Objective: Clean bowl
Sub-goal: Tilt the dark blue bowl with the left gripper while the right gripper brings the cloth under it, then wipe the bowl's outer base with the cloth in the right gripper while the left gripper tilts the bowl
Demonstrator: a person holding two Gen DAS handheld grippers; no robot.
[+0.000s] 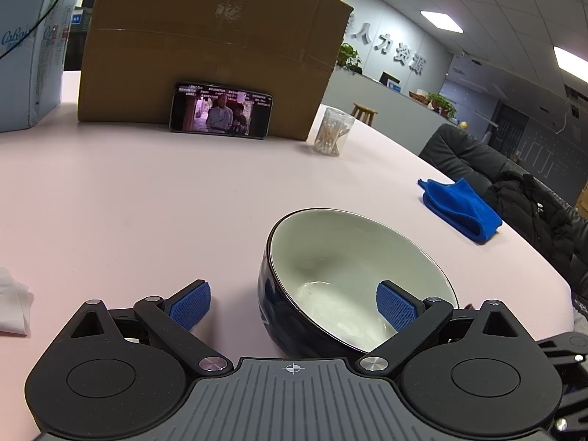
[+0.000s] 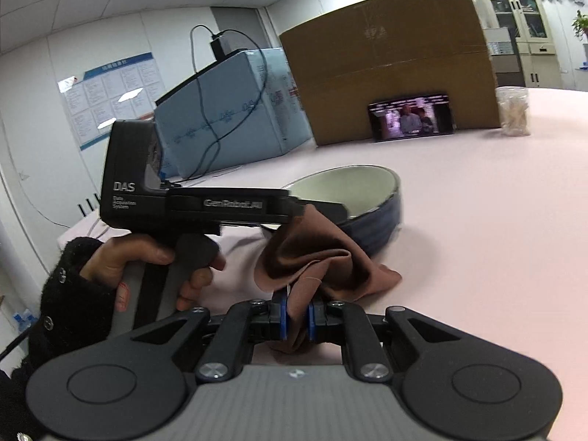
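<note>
My left claw (image 1: 294,308) gapes astride the bowl (image 1: 352,279) rim, ready to close, while my right claw (image 2: 297,318) pinches the cloth (image 2: 316,257) for wiping.

Each of the 2 cameras sits low on its own gripper and looks forward over the pink tabletop (image 1: 147,202). The left camera is very close to the bowl (image 1: 352,279). The right camera looks from farther back and sees the left gripper (image 2: 323,209) from the side. Both views share the bowl, the brown box (image 1: 209,47) and the phone (image 1: 220,111) far behind.
</note>
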